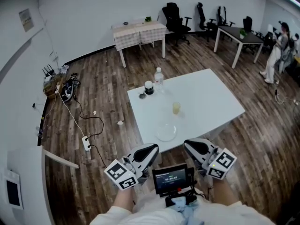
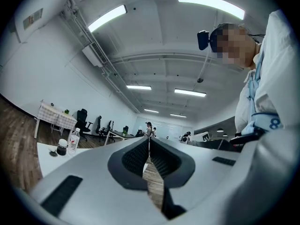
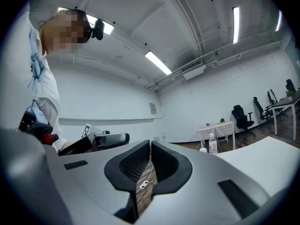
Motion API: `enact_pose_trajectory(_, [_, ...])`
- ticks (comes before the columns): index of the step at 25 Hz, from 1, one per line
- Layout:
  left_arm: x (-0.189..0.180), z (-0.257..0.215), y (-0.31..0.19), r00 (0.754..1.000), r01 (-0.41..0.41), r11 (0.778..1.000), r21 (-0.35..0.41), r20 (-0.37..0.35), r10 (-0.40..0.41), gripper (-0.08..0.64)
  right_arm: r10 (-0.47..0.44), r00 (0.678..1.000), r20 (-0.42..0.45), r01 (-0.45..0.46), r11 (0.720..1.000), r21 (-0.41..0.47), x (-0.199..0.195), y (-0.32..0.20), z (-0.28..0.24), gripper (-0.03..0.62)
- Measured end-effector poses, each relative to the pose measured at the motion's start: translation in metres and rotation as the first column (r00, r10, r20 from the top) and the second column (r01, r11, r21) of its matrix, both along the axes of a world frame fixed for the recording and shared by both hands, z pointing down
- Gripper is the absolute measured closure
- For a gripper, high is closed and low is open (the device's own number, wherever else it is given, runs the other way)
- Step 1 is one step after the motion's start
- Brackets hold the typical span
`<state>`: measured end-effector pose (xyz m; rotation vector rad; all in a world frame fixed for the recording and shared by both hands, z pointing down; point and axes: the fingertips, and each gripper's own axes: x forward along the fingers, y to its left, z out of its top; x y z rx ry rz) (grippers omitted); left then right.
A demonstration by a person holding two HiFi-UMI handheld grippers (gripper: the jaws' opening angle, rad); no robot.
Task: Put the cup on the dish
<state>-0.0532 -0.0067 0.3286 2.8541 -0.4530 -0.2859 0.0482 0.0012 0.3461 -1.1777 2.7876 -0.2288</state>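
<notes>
Cup (image 1: 176,108) stands upright on the white surface (image 1: 211,102), well ahead of both claws. It lies more in line with the right claw (image 1: 189,145) than with the left claw (image 1: 151,150). The cup looks pale and see-through.

The dish (image 1: 166,132) is clear and round. It lies on the same surface, between the cup and the claws, near the edge that is closest to us. The cup is near the dish but apart from it, not on it.

We hold the two claws low and side by side, close to the near edge of the surface, with their tips toward the dish. In the left gripper view we see the jaws of the left claw closed together at the tips, with nothing between them. Only wooden floor shows through the gap lower down. In the right gripper view the jaws of the right claw are together in the same way and also empty.

Further ahead than the cup, toward the side of the left claw, a plastic bottle (image 1: 159,76) and a dark jar (image 1: 149,87) stand just beside each other. Between the claws, close to our body, we see a small screen (image 1: 172,178).
</notes>
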Motion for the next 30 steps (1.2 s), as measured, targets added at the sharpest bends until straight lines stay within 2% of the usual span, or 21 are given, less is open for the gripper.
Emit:
enact_pose_trajectory(7, [0.015, 0.001, -0.013, 1.0, -0.008, 1.0, -0.008, -0.007, 0.008, 0.56, 0.006, 1.0, 0.019, -0.006, 1.0, -0.019, 0.014, -0.013, 0.005, 0.56])
enact_pose_trajectory(13, [0.029, 0.007, -0.035, 1.0, 0.026, 0.999, -0.024, -0.003, -0.026, 0.56, -0.012, 1.0, 0.022, 0.014, 0.998, -0.061, 0.035, -0.035, 0.022, 0.56])
enact_pose_trajectory(18, [0.038, 0.013, -0.069, 0.995, 0.096, 0.993, -0.062, 0.002, -0.096, 0.558, -0.073, 0.997, -0.011, 0.071, 0.993, -0.092, 0.049, -0.072, 0.029, 0.56])
enact_pose_trajectory(26, [0.052, 0.029, -0.102, 0.987, 0.159, 0.981, -0.114, 0.041, -0.156, 0.56, -0.179, 0.984, -0.024, 0.175, 0.978, -0.118, 0.052, -0.114, 0.035, 0.56])
enact_pose_trajectory(30, [0.047, 0.052, -0.106, 0.984, 0.179, 0.966, -0.185, 0.057, -0.172, 0.56, -0.194, 0.981, -0.021, 0.189, 0.971, -0.15, 0.05, -0.118, 0.05, 0.56])
